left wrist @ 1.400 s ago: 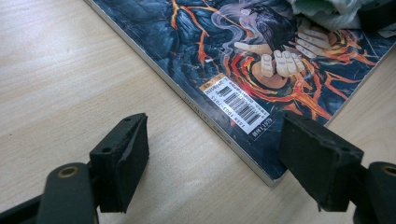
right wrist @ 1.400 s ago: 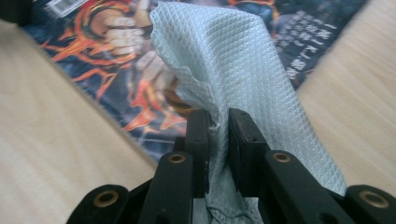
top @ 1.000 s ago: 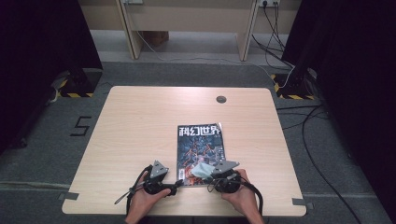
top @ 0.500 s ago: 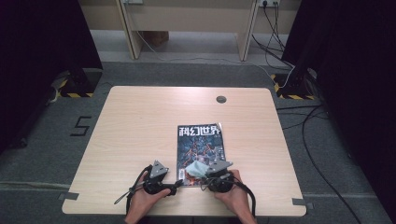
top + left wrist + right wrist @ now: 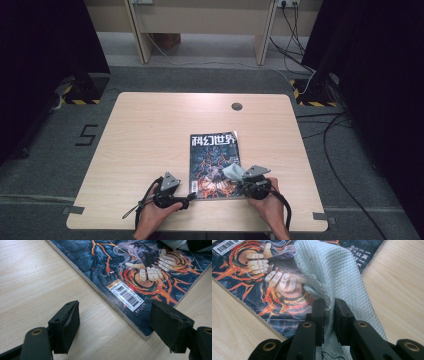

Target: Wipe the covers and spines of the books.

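Right gripper view: right gripper (image 5: 329, 312) has its jaws clamped on a pale waffle-weave cloth (image 5: 332, 272), draped over the lower part of the magazine (image 5: 262, 277) cover. Magazine lies on the table (image 5: 150, 130) near the front edge, right of centre. Left gripper (image 5: 115, 325) jaws stand apart, straddling the magazine's near corner and spine, pinning nothing. Risks: a wipe drags the unpinned magazine across the table; cloth catches the cover edge and lifts or creases it; thin pinch lets the cloth slip out. High view gives the magazine's place on the table; left gripper view adds the barcode (image 5: 127, 296) and the unclamped spine.
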The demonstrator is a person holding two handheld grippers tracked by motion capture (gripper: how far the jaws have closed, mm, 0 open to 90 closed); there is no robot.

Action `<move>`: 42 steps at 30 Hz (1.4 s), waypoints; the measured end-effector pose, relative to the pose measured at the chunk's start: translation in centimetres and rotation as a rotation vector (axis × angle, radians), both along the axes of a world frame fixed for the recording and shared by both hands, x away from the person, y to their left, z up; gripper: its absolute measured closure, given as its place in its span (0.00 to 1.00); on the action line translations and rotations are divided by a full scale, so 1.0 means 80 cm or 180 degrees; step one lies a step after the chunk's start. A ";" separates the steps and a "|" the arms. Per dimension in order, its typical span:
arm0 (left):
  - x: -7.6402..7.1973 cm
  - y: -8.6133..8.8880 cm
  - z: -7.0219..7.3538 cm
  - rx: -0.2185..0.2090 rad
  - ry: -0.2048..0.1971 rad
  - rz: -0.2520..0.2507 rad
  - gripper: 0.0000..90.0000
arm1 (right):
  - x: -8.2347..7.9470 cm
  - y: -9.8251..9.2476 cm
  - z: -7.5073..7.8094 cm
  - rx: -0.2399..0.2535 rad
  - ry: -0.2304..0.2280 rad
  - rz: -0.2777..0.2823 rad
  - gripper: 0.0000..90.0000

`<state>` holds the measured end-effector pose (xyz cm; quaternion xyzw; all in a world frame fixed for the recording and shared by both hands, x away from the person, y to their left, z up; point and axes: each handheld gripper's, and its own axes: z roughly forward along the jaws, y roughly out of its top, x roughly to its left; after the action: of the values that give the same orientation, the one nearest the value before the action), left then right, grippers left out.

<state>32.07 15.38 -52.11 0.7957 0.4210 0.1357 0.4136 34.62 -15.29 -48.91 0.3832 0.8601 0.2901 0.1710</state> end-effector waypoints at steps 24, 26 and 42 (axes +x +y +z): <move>0.000 0.000 0.000 0.0001 0.0000 -0.0011 0.26 | 0.097 0.015 0.001 0.0108 0.0145 0.0117 0.89; 0.000 0.000 0.000 0.0001 -0.0001 -0.0012 0.26 | 0.110 0.013 0.001 0.0119 0.0134 0.0064 0.89; 0.001 0.001 0.000 0.0013 -0.0001 -0.0021 0.26 | 0.174 0.037 0.001 -0.0063 0.0020 -0.0051 0.88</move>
<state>32.12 15.42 -52.11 0.7980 0.4181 0.1353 0.4125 48.50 -12.37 -48.85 0.3892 0.8604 0.2790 0.1745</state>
